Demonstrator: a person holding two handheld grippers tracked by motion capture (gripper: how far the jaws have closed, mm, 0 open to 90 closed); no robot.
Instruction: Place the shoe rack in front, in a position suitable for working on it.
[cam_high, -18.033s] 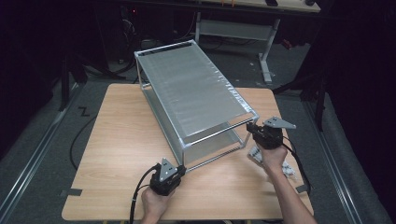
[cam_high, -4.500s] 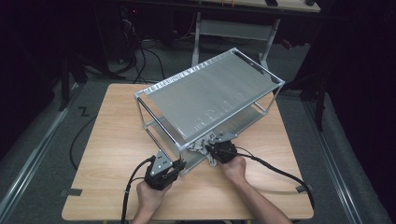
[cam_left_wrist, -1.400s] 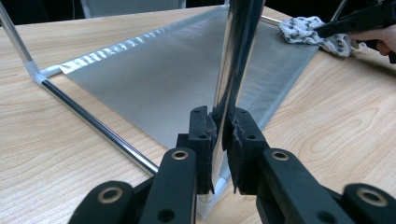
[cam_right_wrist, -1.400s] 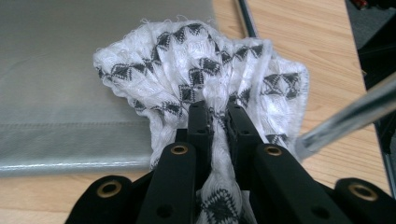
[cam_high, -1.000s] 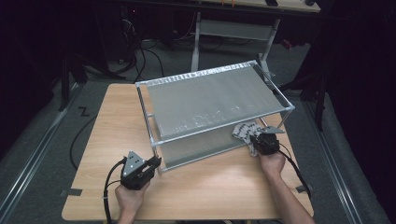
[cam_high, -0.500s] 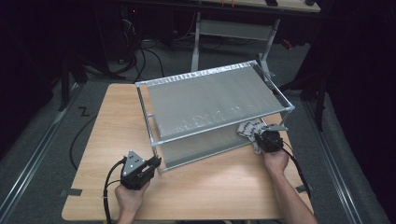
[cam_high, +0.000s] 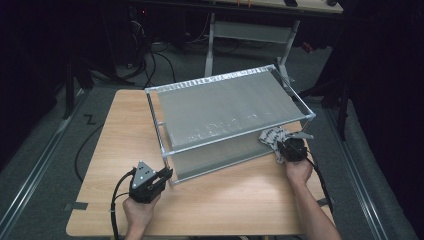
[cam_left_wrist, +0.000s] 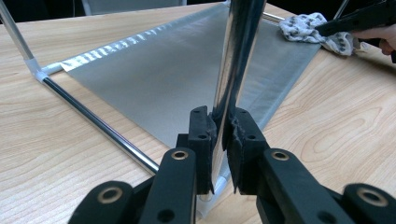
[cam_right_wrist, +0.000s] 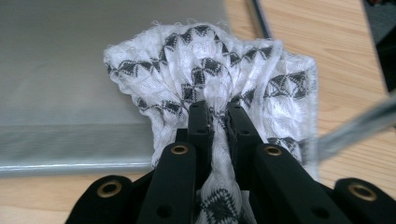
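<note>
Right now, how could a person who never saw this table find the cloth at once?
Start at the metal shelf rack standing on the wooden table. Go to its lower shelf's near right end, where the right gripper pinches the cloth. It is the one soft thing there: crumpled white fabric with a black diamond pattern.

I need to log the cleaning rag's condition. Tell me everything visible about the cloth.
The cloth is white woven fabric with a black diamond pattern, crumpled and bunched. The right gripper pinches its gathered middle. It rests at the front right corner of the rack's lower shelf, partly on the grey shelf, partly over the wooden table.
</note>
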